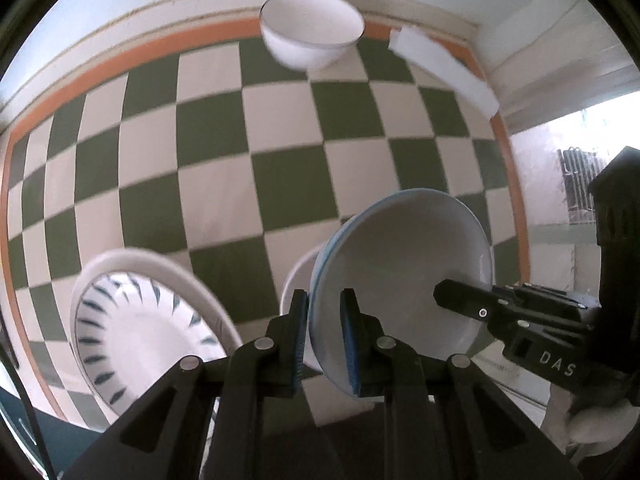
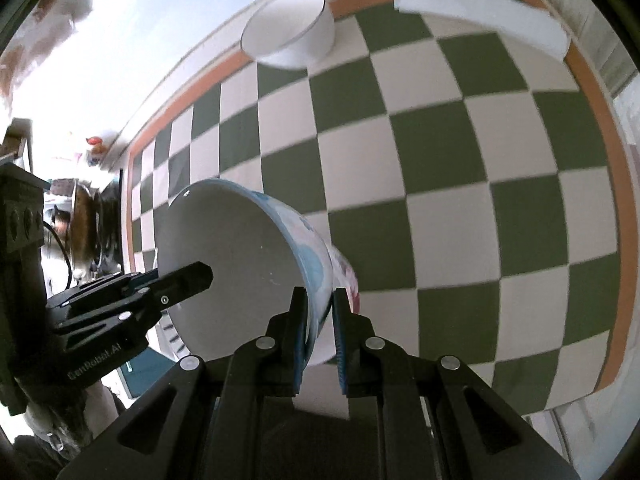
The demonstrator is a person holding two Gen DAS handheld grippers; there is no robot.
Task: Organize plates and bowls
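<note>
A bowl (image 1: pixel 404 256) (image 2: pixel 228 256), white inside with a blue patterned outside, hangs tilted above the checkered tablecloth (image 1: pixel 248 168). My left gripper (image 1: pixel 324 308) is shut on its near rim. My right gripper (image 2: pixel 320 304) is shut on the opposite rim and also shows at the right of the left wrist view. Below the bowl, partly hidden by it, sits a white dish (image 1: pixel 294 288). A white plate with a blue leaf pattern (image 1: pixel 148 320) lies to the left. A plain white bowl (image 1: pixel 312 32) (image 2: pixel 288 36) stands at the cloth's far edge.
A white folded cloth or paper (image 1: pixel 444 68) (image 2: pixel 480 12) lies at the far right corner. The tablecloth's orange border (image 2: pixel 616 208) marks the table's edge on the right. Blurred clutter (image 2: pixel 84 224) lies beyond the left edge.
</note>
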